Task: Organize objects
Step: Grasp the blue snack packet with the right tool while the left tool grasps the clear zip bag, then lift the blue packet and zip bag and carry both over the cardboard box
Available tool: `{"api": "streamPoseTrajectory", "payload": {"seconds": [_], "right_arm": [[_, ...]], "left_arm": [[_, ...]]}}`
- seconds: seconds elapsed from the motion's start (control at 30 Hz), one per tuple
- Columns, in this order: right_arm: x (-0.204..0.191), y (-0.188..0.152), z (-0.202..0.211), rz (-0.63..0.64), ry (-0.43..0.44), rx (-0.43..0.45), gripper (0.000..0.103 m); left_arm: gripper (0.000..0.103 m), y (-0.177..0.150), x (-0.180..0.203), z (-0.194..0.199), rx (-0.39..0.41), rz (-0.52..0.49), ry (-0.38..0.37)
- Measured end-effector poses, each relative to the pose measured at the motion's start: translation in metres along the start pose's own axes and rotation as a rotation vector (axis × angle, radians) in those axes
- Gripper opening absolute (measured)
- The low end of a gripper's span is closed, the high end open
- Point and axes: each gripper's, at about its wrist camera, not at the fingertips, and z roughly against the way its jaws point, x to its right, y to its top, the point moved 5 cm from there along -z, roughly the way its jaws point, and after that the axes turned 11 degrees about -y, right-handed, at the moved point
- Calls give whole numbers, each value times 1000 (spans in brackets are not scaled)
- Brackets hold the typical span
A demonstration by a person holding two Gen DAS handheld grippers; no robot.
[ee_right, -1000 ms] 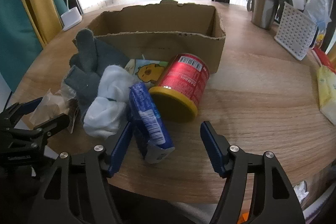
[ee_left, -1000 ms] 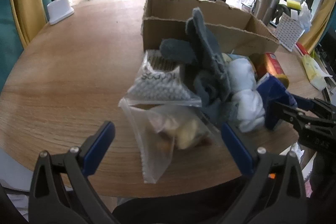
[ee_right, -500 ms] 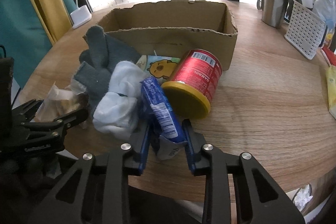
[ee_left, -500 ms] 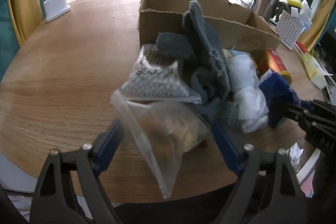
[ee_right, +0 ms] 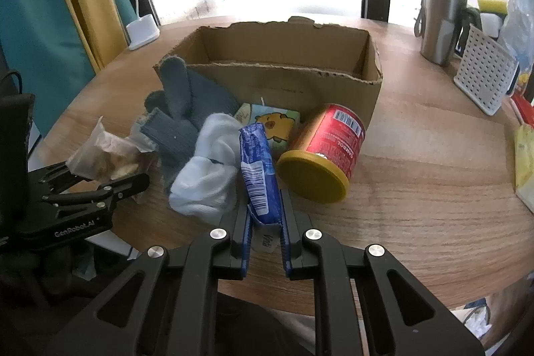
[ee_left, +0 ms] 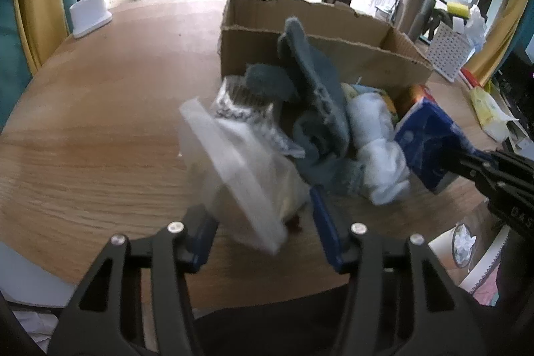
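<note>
With my right gripper point(ee_right: 266, 234) clamped on the blue packet point(ee_right: 259, 169) and my left gripper point(ee_left: 260, 222) pinching the clear bag point(ee_left: 240, 169) near the table's point(ee_right: 417, 189) edge, I should lift both cleanly over the box's point(ee_right: 277, 79) torn near wall.

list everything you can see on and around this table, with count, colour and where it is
cardboard box: 1, brown, table middle, open top
grey gloves: a bunched heap, left of box front
white socks: a bundle, right of the gloves
blue snack pack: 1, between right tongs' fingers
cartoon packet: 1, pale green, against box front
red can: 1, yellow lid, lying on its side
clear zip bag: 1, in left tongs
printed pouch: 1, clear, behind zip bag
steel mug: 1, far right
white basket: 1, perforated, beside mug
desk lamp: 1, white, far left
left tongs: closing on zip bag
right tongs: shut on pack
</note>
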Motion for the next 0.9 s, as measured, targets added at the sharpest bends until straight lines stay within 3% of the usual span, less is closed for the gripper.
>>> {"api": "streamPoseTrajectory", "payload": {"seconds": [0.33,0.5,0.63,0.9], "right_arm": [[-4,11,13,12,4,44,15],[-3,13,16,12,2,52,15],[-3,13,16,12,2,49,15],[-5,14,15,18,8,51,15]], "left_arm": [[52,7,-6,21,52,15,12],[51,4,-9,16,41,20,10],[42,2,-11,18,42,19,-4],[37,2,-11,27,55,11,-18]]}}
